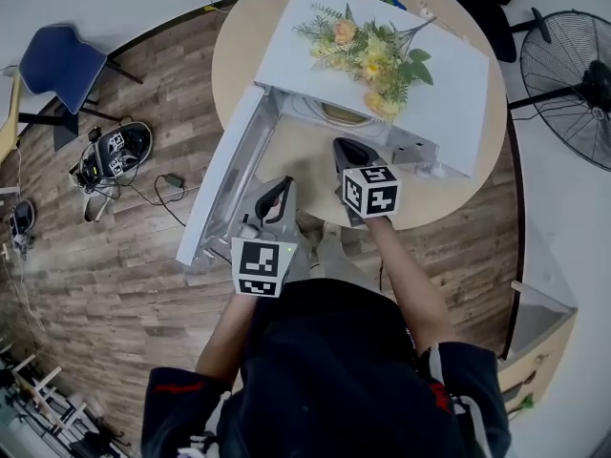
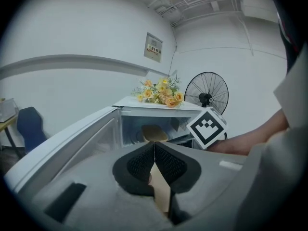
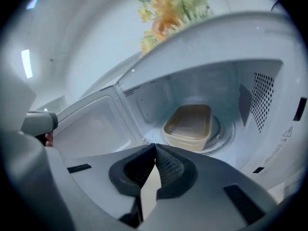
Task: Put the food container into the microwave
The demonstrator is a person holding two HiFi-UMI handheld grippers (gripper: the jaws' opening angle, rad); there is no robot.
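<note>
A beige food container point(image 3: 189, 125) sits on the turntable inside the white microwave point(image 1: 420, 113), whose door point(image 1: 221, 184) swings open to the left. The container point(image 2: 153, 133) also shows in the left gripper view, and its rim point(image 1: 342, 115) peeks out in the head view. My right gripper point(image 3: 154, 148) is shut and empty, just outside the cavity, pointing at the container. My left gripper point(image 2: 154, 147) is shut and empty, further back beside the door. Both grippers hang in front of the microwave: the left gripper point(image 1: 274, 198) and the right gripper point(image 1: 346, 151).
A bunch of yellow flowers point(image 1: 372, 51) lies on top of the microwave, which stands on a round wooden table point(image 1: 239, 46). A black fan point(image 1: 573, 74) stands at the right, a blue chair point(image 1: 59, 63) at the left, with gear and cables on the floor point(image 1: 115, 156).
</note>
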